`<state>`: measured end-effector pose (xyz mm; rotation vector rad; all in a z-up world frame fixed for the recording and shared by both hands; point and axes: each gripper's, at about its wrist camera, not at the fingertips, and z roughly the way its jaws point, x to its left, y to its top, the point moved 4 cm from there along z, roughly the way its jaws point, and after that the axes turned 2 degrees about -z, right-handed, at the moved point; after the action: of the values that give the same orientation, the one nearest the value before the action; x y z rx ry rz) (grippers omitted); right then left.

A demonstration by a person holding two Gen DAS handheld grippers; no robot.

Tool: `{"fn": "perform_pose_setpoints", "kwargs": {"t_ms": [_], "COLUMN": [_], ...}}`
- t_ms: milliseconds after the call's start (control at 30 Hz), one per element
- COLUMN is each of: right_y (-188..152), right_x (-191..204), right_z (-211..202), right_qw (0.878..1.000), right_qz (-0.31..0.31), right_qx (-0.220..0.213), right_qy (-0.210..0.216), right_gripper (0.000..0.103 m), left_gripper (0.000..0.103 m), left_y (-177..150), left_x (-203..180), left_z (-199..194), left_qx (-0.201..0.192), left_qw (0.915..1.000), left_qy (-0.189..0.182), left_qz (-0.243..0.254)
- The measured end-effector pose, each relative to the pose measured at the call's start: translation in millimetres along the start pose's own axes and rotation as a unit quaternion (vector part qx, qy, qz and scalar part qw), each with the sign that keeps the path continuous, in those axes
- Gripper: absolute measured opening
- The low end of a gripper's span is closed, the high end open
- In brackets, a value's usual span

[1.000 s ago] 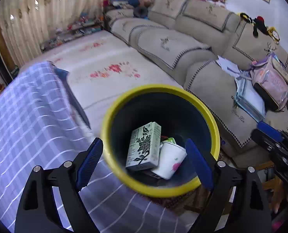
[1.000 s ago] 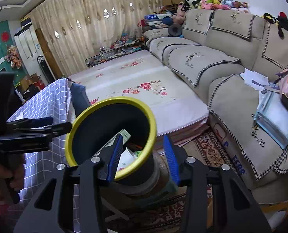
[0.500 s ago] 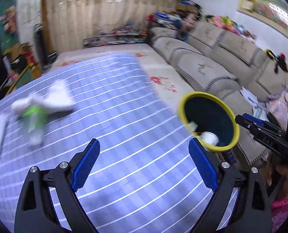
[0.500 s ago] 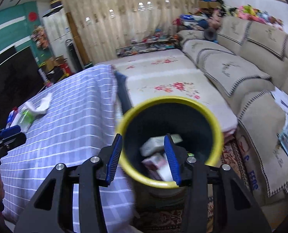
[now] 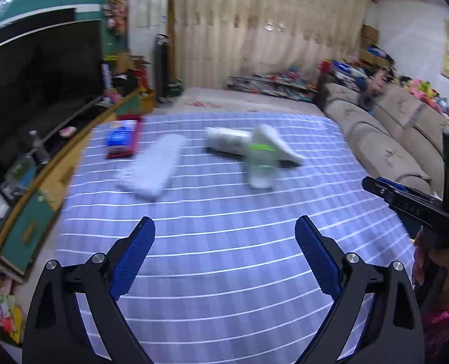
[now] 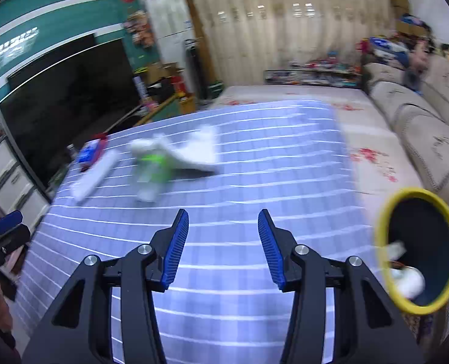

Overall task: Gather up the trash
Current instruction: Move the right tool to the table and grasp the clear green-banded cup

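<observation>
Trash lies on the far part of the blue checked tablecloth (image 5: 224,242): a clear plastic bottle with a green label (image 5: 260,163), crumpled white paper (image 5: 280,145), a white tube-like pack (image 5: 229,141) and a flat white pack (image 5: 153,166). In the right wrist view the bottle (image 6: 150,173) and paper (image 6: 198,151) lie ahead. The yellow-rimmed dark bin (image 6: 418,248), with trash inside, stands right of the table. My left gripper (image 5: 224,242) is open and empty. My right gripper (image 6: 222,239) is open and empty.
A blue and red pack (image 5: 122,138) lies at the table's far left. A large black TV (image 5: 36,91) and a low cabinet stand to the left. A beige sofa (image 5: 391,139) runs along the right. A floral mat (image 6: 370,139) lies beyond the table.
Both grippers swung left, away from the bin and toward the table. The bin left the left wrist view and slid to the right edge of the right wrist view. The table trash came nearer.
</observation>
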<state>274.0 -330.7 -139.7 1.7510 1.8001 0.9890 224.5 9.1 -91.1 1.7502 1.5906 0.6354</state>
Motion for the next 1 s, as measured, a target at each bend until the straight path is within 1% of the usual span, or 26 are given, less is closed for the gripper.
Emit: {"fn": "perform_pose_setpoints", "kwargs": {"t_ms": [33,133,200,267,333,433,567,667,900,933,967,1000], "right_y": [2.6,8.6,12.5,17.5,21.5,27.0,33.0,32.8,31.0,30.5,29.7,28.8], "right_x": [16.2,53.9,68.9,80.1,90.0,95.5,100.7,100.8,94.1,92.7,90.0,88.1], "right_z": [7.1,29.0,40.9,53.8,68.6,86.3,111.1,128.4,155.2,156.6,158.0,158.6], "right_qw": [1.0,1.0,1.0,1.0,0.999,0.999,0.998,0.997,0.994,0.994,0.994,0.994], "right_qz": [-0.005,-0.014,-0.015,-0.019,-0.025,-0.022,-0.022,-0.015,-0.004,-0.004,-0.003,-0.001], "right_qx": [0.001,0.009,0.015,0.017,0.025,0.038,0.05,0.063,0.087,0.086,0.085,0.086], "right_qy": [0.009,0.017,0.022,0.009,0.0,-0.007,-0.032,-0.045,-0.068,-0.072,-0.074,-0.073], "right_gripper": [0.046,0.048,0.049,0.052,0.053,0.054,0.054,0.06,0.06,0.056,0.049,0.049], "left_gripper": [0.092,0.093,0.093,0.093,0.093,0.093,0.093,0.093,0.093,0.093,0.093,0.093], "left_y": [-1.8,-7.3,-12.9,-15.3,-17.9,-20.1,-23.4,-24.5,-25.3,-24.8,-25.1,-25.4], "left_x": [9.4,29.8,39.5,43.2,46.6,44.0,43.0,41.5,38.7,37.8,37.7,36.9], "left_z": [-2.7,-6.9,-8.7,-9.1,-8.9,-8.5,-7.5,-7.0,-1.4,-0.5,1.0,1.6], "left_qx": [-0.002,0.0,0.0,0.0,0.0,0.001,0.005,0.005,0.01,0.011,0.012,0.013], "left_qw": [1.0,0.9998,0.9997,0.9994,0.9991,0.9987,0.9985,0.9985,0.9981,0.998,0.9979,0.9979], "left_qy": [0.004,-0.002,-0.007,-0.013,-0.021,-0.03,-0.036,-0.038,-0.044,-0.045,-0.046,-0.047], "left_qz": [-0.004,-0.019,-0.025,-0.031,-0.037,-0.042,-0.04,-0.038,-0.043,-0.044,-0.044,-0.043]}}
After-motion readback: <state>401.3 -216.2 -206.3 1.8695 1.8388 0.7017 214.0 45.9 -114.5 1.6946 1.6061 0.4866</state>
